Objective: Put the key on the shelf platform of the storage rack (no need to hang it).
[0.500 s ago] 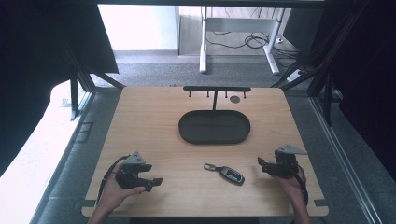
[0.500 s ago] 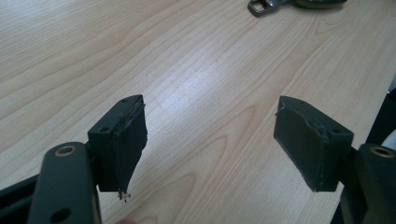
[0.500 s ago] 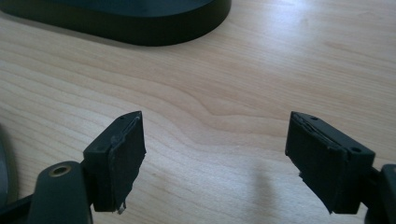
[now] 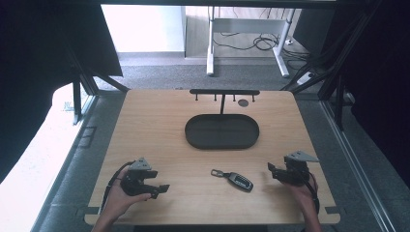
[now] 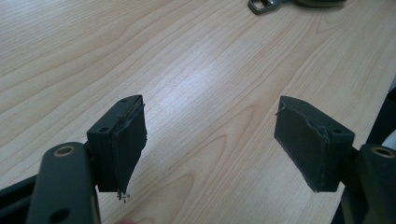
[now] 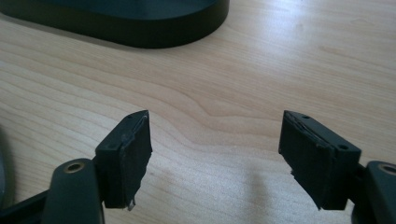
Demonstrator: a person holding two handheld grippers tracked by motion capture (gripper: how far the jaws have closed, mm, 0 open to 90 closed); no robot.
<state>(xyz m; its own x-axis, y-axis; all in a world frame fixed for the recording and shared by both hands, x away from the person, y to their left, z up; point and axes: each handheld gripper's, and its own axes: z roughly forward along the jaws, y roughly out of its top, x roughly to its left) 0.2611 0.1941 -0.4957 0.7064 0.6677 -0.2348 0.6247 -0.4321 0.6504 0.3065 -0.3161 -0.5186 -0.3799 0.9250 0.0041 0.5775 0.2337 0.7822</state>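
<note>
Tabletop fills my feed, with an oval tray at its centre. My left gripper and right gripper rest with jaws spread, empty. Between them lies the key fob, untouched.

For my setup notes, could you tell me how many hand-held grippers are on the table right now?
2. The left hand-held gripper is at the near left of the table, jaws open. The right hand-held gripper is at the near right, jaws open, with the car key between them.

Soft daylight from behind, dim blurry high view, blown-out floor.
</note>
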